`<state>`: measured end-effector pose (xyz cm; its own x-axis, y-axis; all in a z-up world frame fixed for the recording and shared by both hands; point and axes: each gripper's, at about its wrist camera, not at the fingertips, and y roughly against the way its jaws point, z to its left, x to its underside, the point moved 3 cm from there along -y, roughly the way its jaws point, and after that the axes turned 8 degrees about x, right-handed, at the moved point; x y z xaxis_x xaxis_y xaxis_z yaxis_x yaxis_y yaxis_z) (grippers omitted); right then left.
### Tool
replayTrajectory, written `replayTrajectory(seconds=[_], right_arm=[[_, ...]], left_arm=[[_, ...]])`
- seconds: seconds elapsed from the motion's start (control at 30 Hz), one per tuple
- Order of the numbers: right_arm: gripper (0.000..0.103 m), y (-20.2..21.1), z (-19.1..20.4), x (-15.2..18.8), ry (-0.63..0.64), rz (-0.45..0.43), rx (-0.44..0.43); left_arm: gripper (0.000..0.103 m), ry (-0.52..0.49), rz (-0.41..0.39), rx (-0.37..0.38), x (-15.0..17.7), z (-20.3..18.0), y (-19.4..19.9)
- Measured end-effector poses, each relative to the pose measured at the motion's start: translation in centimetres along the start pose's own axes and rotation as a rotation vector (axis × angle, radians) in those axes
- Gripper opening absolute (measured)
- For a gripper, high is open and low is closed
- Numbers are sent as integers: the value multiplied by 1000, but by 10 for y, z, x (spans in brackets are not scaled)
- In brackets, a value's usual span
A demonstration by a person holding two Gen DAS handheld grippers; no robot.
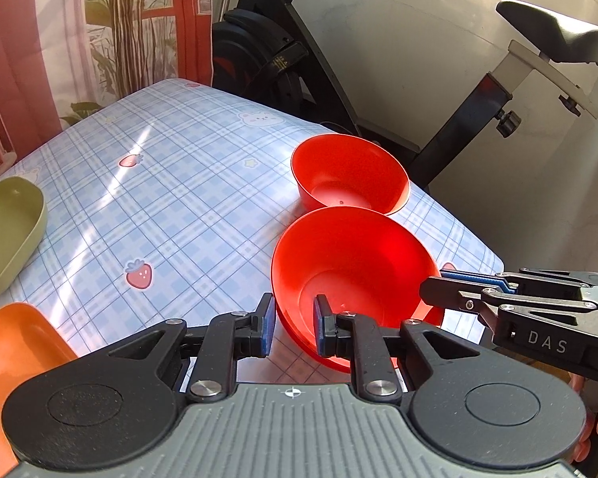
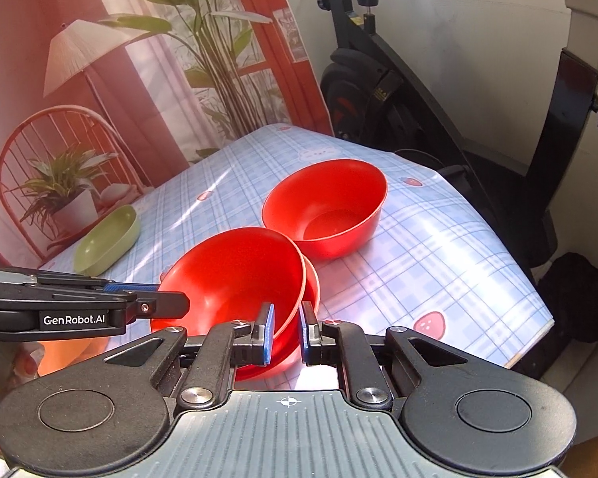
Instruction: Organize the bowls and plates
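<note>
Two red bowls sit nested near me, the upper bowl [image 1: 351, 255] [image 2: 235, 275] tilted inside the lower bowl [image 1: 323, 354] [image 2: 313, 283]. My left gripper [image 1: 295, 330] is shut on the near rim, one pad inside and one outside the wall. In the right wrist view it [image 2: 175, 304] reaches in from the left. My right gripper [image 2: 287, 334] is shut on the opposite rim and shows at the right [image 1: 430, 292] in the left wrist view. A third red bowl [image 1: 351, 167] [image 2: 331, 199] stands upright just beyond, almost touching the pair.
A green oblong dish [image 1: 8, 231] [image 2: 107, 239] lies far left on the checked tablecloth [image 1: 179, 183]. An orange dish [image 1: 16, 354] sits near left. The table edge [image 2: 530, 342] drops off at right, with an exercise bike [image 1: 279, 59] behind.
</note>
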<state>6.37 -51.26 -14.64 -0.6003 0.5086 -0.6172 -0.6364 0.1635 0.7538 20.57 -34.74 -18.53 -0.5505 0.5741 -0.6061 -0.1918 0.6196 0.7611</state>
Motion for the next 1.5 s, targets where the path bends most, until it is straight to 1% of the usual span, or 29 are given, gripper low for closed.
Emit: replayTrajectory(seconds=[0.17, 0.23, 0.27, 0.33, 0.5, 0.6, 0.73, 1.0, 1.13, 1.33, 1.5], right_arm=[[16, -2, -4, -2, -5, 5, 0], [17, -2, -5, -1, -9, 8, -2], [17, -3, -6, -1, -12, 11, -3], [17, -3, -6, -2, -22, 17, -7], [20, 1, -7, -8, -6, -3, 3], [21, 3, -12, -13, -23, -23, -16], [21, 0, -23, -26, -31, -62, 18], [21, -25, -41, -52, -51, -133, 80], [21, -46, -49, -59, -71, -133, 104], [20, -69, -54, -59, -111, -122, 108], [19, -79, -55, -56, -145, -125, 111]], left_arm=[[24, -4, -5, -4, -2, 0, 2], [31, -7, -8, -8, -3, 1, 3], [31, -8, -10, -11, -3, 1, 4], [31, -7, -11, -13, -5, 3, 4], [31, 1, -39, -14, -16, 6, 7], [32, -2, -58, -10, -23, 5, 6], [32, -15, -70, -10, -31, 3, 0], [32, -5, -74, -6, -55, 6, -27], [32, -13, -65, -11, -64, 8, -45], [32, -6, -41, -15, -69, 17, -68], [33, -2, -40, -8, -72, 21, -81]])
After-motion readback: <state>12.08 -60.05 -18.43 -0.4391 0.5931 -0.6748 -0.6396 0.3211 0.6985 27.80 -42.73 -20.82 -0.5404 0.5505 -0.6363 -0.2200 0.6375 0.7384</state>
